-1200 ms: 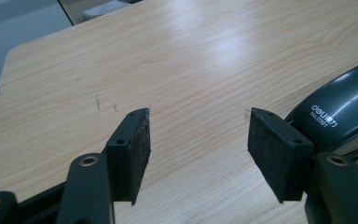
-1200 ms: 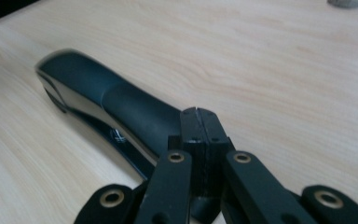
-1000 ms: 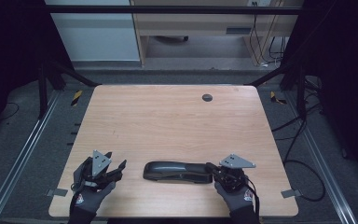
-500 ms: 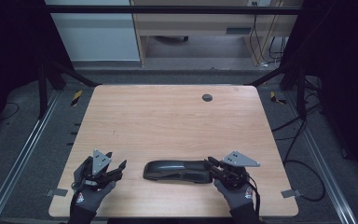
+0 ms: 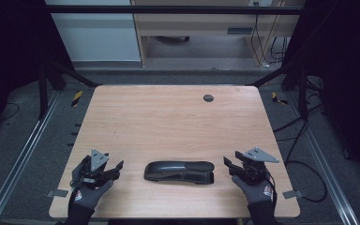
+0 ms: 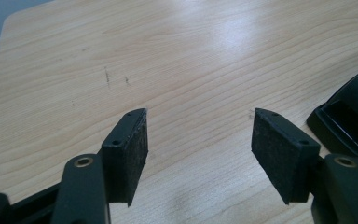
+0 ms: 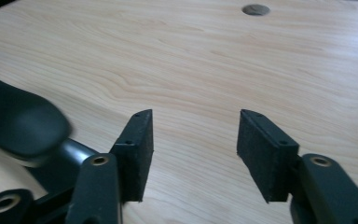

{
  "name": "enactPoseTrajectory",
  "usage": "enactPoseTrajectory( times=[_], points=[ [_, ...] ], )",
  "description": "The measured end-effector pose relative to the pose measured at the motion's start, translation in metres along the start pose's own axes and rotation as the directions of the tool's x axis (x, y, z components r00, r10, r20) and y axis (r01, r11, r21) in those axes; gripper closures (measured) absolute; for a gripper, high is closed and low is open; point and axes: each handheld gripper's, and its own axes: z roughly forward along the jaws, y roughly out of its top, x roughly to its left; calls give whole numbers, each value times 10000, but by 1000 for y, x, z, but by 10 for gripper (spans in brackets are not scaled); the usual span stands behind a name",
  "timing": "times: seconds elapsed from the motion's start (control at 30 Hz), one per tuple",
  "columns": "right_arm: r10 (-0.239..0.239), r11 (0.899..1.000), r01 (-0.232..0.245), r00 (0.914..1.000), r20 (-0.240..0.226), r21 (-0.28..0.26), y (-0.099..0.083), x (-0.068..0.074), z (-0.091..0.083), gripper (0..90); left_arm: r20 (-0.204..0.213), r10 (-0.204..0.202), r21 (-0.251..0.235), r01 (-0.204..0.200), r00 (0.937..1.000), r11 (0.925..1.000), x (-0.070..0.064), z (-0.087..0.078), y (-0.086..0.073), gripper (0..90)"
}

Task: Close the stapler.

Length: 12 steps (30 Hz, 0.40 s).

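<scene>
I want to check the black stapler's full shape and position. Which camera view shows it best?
The high view: the whole black stapler lies lengthwise on the table between the left gripper and right gripper. The left gripper view catches just one end at its right edge; the right gripper view shows a blurred end at its left.

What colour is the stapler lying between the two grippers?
Black all over; the stapler shows best in the high view, against the light wood table.

**Partial white lettering on the stapler**

In the left gripper view, the black stapler (image 6: 354, 119) carries white print at the frame's right edge, cut off: roughly "de" above "Ho". The rest is out of frame. Glove logos in the high view are too small to read.
</scene>
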Motion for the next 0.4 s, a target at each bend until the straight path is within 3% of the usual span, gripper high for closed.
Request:
enactPoseTrajectory(
  times=[0.23,0.4],
  points=[
    [272,9986,-293,9986,464,447,-10,-23,2,392,14,-107,140,107,9999,9998,6,3,-2,344],
    [284,9927,-389,9954,914,1146,-20,-42,5,365,35,-157,256,156,9999,9996,8,6,-3,328]
  ],
)
